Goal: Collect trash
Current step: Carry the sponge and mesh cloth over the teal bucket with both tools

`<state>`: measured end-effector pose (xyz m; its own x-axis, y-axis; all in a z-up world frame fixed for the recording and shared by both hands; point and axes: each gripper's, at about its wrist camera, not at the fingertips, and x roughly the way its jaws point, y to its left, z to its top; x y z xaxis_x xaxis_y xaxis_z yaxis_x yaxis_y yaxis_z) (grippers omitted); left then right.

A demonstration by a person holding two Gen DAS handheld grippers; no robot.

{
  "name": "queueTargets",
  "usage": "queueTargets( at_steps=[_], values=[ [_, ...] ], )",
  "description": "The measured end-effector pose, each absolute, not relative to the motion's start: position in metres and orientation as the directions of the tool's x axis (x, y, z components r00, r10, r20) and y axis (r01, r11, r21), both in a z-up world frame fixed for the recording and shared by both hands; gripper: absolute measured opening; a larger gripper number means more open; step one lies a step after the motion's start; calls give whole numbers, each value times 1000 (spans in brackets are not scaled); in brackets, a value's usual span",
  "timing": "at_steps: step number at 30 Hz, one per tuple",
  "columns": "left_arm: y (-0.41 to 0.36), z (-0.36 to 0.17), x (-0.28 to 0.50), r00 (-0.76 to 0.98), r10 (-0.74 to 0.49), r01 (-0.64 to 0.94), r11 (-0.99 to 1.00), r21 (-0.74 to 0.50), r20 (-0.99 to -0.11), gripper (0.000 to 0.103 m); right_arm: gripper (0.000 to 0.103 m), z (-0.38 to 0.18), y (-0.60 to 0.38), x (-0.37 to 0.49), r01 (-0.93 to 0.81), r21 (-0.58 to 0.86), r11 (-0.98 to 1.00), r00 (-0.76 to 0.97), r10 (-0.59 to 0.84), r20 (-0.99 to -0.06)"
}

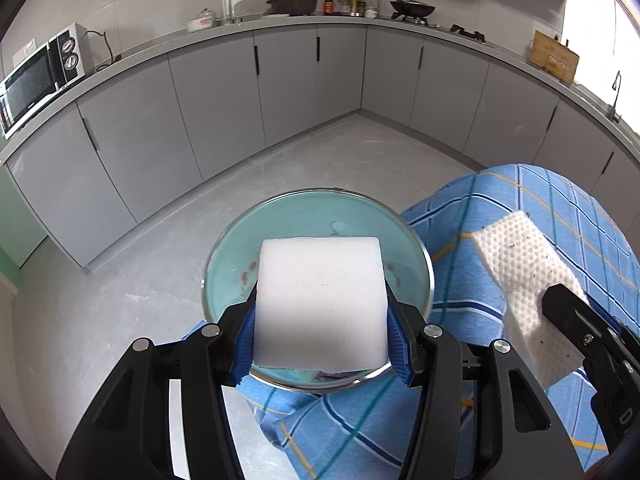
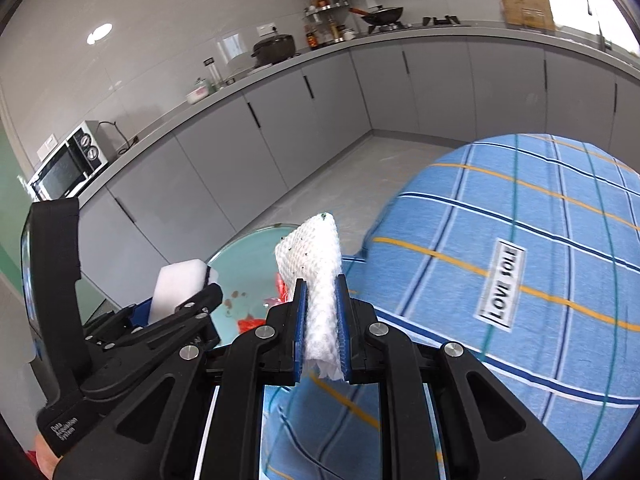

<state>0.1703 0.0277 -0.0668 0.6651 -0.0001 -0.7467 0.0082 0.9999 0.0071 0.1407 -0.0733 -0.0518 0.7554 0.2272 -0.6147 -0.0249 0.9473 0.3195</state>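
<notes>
Room: a kitchen with grey cabinets [image 1: 224, 92], a microwave [image 1: 38, 76] on the counter, and a wok [image 1: 412, 9] on the stove.
Surface: a blue plaid tablecloth [image 2: 520, 280].
Left gripper [image 1: 322, 336]: clamped tight on a white sponge block [image 1: 320, 296], held over a round teal plate [image 1: 312, 216] (reddish scraps on it).
Right gripper [image 2: 322, 332]: closed on a speckled, dimpled white cloth [image 2: 316, 264], just beside the plate.
</notes>
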Motion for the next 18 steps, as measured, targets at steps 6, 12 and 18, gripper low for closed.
queueTargets(
  at_steps=[6,12,18],
  values=[
    [41,-71,182,658,13,-5,1000,13,-753,53,15,-51,-51,156,-46,312,949,752,238,-615],
    [54,-77,198,648,27,-16,1000,21,-761,53,15,-58,-41,176,-39,319,947,740,242,-628],
    [61,-89,218,623,24,-18,1000,16,-782,53,15,-70,-37,199,-11,340,940,716,245,-654]
  ],
)
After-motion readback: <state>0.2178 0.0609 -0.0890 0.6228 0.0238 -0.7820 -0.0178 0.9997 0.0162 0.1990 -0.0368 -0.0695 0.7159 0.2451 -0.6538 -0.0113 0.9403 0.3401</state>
